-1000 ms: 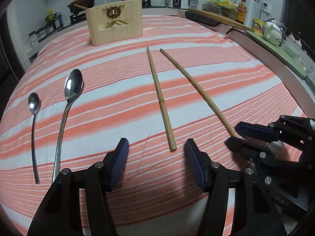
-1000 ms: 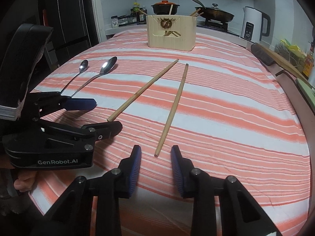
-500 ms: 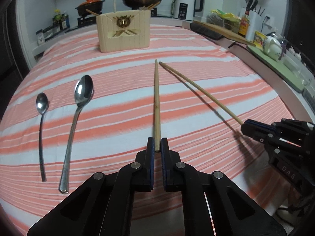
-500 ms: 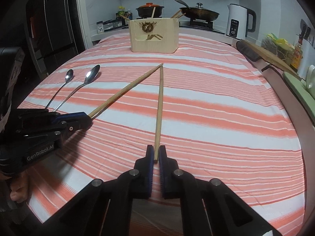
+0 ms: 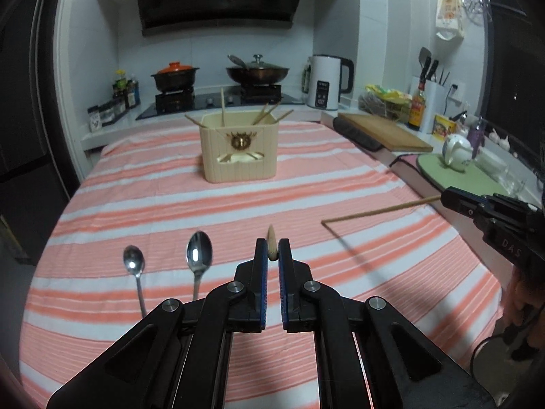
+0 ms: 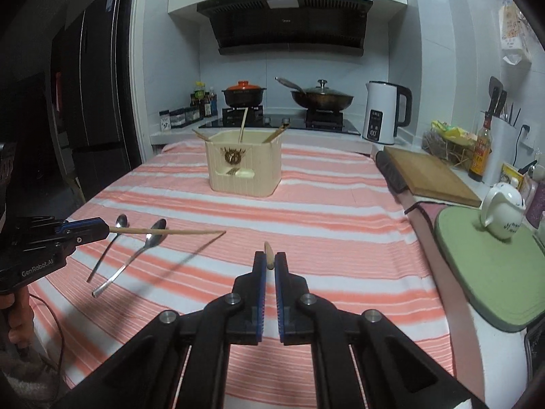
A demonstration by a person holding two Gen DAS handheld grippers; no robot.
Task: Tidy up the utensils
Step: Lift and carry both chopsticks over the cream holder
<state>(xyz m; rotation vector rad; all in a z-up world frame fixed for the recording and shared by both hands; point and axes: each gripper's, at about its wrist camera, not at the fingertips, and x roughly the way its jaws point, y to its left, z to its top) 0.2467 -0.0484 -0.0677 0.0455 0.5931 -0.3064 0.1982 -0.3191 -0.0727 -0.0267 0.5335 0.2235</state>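
Note:
My left gripper [image 5: 272, 250] is shut on a wooden chopstick [image 5: 271, 246], held in the air and pointing forward at the cream utensil holder [image 5: 238, 151]. My right gripper [image 6: 269, 262] is shut on the other chopstick [image 6: 268, 254], also lifted. In the left wrist view the right gripper [image 5: 456, 201] shows at the right with its chopstick [image 5: 378, 212] level above the cloth. In the right wrist view the left gripper [image 6: 92, 228] shows at the left with its chopstick [image 6: 170, 231]. A small spoon [image 5: 134, 272] and a large spoon [image 5: 199, 260] lie on the striped cloth.
The holder [image 6: 245, 167] has several chopsticks standing in it. The striped tablecloth [image 5: 170, 211] covers the table. A cutting board [image 6: 429, 173], a white teapot [image 6: 502, 211] on a green mat, a kettle [image 6: 385, 116] and pots line the right and back counters.
Both grippers shut on a chopstick each, then lifted them off the cloth and tilted up so the views now face the holder and stove.

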